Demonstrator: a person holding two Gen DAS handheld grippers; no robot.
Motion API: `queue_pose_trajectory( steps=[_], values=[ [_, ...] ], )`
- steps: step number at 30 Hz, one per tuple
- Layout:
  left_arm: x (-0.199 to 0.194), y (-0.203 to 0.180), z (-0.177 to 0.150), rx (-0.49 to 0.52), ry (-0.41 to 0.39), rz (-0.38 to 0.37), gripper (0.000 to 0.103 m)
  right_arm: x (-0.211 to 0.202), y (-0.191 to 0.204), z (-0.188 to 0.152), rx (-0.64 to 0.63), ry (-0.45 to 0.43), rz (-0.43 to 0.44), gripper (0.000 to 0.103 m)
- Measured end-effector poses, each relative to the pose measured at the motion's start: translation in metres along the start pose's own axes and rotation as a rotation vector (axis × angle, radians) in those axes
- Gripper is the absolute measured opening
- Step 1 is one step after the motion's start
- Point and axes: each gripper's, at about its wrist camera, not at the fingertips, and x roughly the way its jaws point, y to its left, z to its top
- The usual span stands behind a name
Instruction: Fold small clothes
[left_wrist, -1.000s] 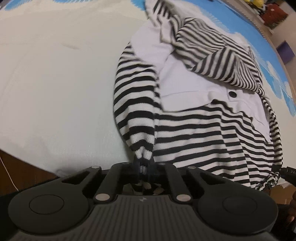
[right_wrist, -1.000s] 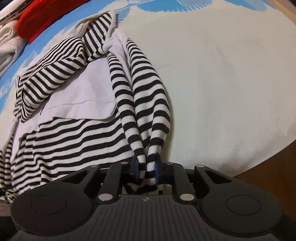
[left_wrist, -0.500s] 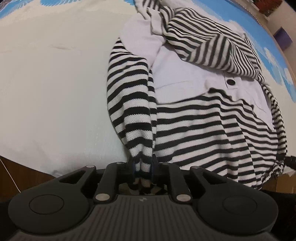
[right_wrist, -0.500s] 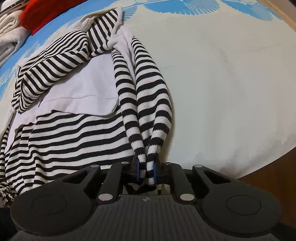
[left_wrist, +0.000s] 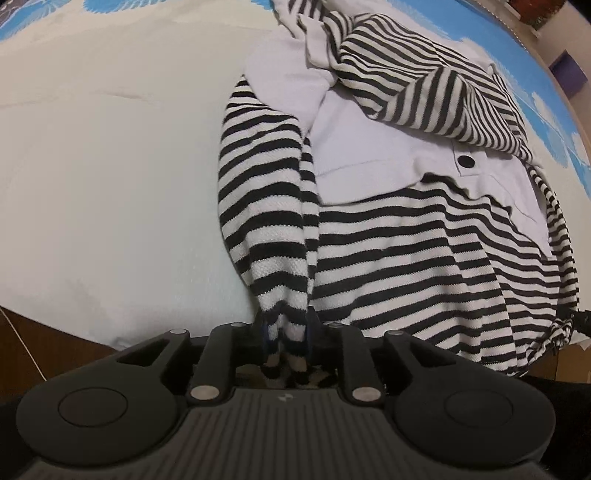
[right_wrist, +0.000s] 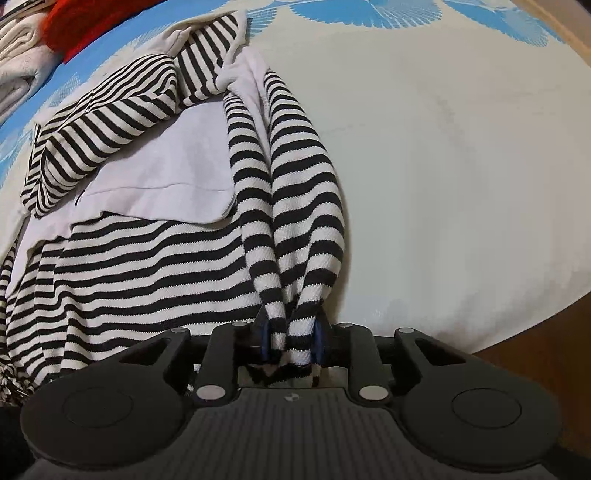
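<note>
The striped hooded top (left_wrist: 388, 236) lies spread on the pale sheet (left_wrist: 110, 166), hood at twelve o'clock. Both grippers, left (left_wrist: 286, 338) and right (right_wrist: 291, 341), have just been easing apart, sleeve ends between them, seemingly barely gripped: a release beginning.

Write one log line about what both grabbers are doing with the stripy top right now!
left gripper: jaws just opening, sleeve between | right gripper: jaws just opening, other sleeve between | stripy top: lying on cloth
</note>
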Motion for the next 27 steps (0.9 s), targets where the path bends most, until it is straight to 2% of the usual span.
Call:
queue_pose_trajectory(
  steps=[6, 11, 13, 14, 15, 17, 19, 22, 27],
  values=[
    [-0.005, 0.001, -0.002, 0.007, 0.001, -0.004, 0.022, -0.003, -0.001, -0.003, 0.005, 0.017, -0.014, 0.04],
    [0.001, 0.0, -0.001, 0.016, 0.014, 0.005, 0.025, -0.001, 0.004, -0.004, -0.042, 0.018, -0.033, 0.039],
    [0.001, -0.001, -0.001, 0.019, 0.01, 0.007, 0.025, -0.002, 0.004, -0.004, -0.036, 0.011, -0.021, 0.028],
    [0.001, -0.002, 0.0, 0.022, 0.008, 0.008, 0.025, -0.002, 0.005, -0.003, -0.031, 0.009, -0.004, 0.019],
    [0.002, -0.002, 0.0, 0.027, 0.006, 0.009, 0.024, -0.003, 0.006, -0.003, -0.031, 0.003, 0.002, 0.015],
    [0.001, -0.005, -0.001, 0.043, -0.003, 0.007, 0.013, -0.005, 0.006, -0.003, -0.035, -0.01, 0.006, 0.012],
    [-0.002, -0.009, -0.001, 0.073, -0.025, 0.021, 0.009, -0.009, 0.006, -0.003, -0.02, -0.038, 0.022, 0.009],
    [-0.015, -0.018, -0.004, 0.149, -0.087, 0.058, 0.008, -0.023, 0.005, -0.002, 0.001, -0.099, 0.06, 0.008],
    [-0.054, -0.028, -0.01, 0.22, -0.21, 0.054, 0.007, -0.058, 0.001, -0.002, 0.036, -0.21, 0.134, 0.008]
  ],
)
